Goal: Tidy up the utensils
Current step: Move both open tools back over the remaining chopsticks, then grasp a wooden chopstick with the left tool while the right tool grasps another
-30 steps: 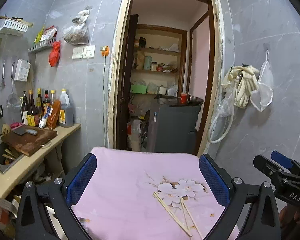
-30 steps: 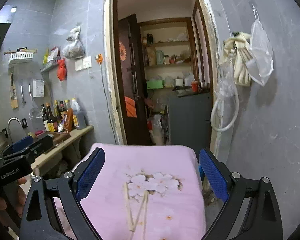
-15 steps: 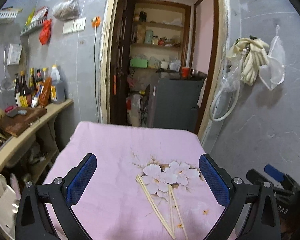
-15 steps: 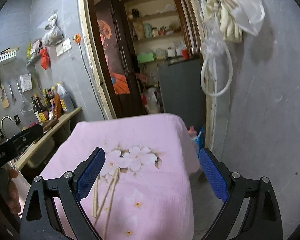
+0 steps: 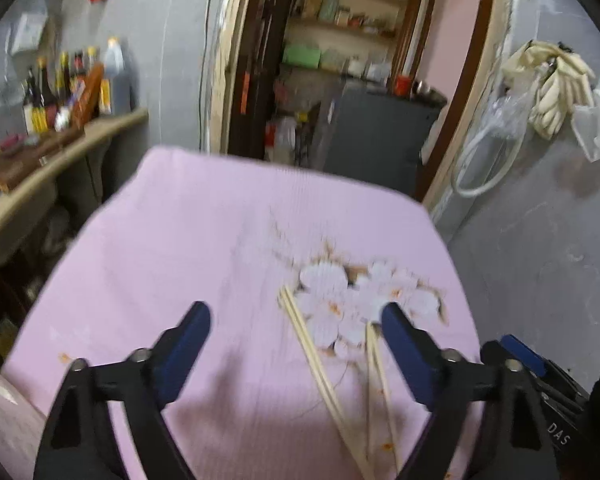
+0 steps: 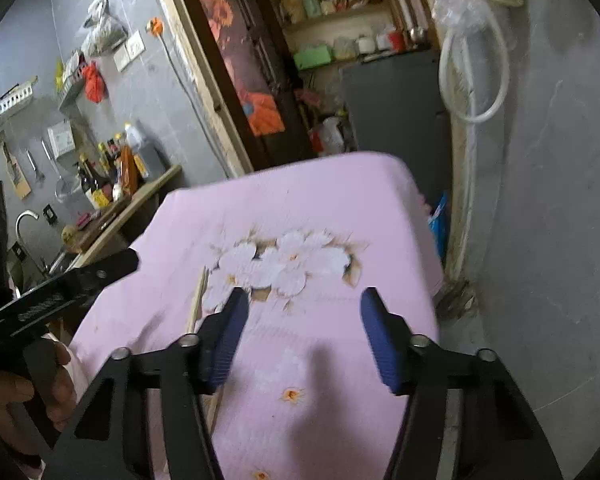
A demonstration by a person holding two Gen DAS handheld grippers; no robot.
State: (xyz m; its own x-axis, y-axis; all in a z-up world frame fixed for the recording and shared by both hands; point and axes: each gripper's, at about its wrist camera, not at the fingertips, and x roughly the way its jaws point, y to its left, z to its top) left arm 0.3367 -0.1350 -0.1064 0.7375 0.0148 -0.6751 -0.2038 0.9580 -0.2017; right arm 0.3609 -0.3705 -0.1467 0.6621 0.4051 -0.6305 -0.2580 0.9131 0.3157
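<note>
Hovering over pink cloth (image 5: pixel 204 240), both grippers' fingers (image 5: pixel 192 332) parted, closing; chopsticks (image 5: pixel 312 352) ungripped.

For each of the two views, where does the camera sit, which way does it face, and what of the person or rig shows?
Left wrist: on the left gripper, angled down at the chopsticks on the pink cloth; the right gripper shows at the right edge.
Right wrist: on the right gripper, facing down at the cloth's white flowers; the left gripper and hand show at left.
Shared: cloth, chopsticks, doorway. Both jaws have just been closing, gripping nothing.
</note>
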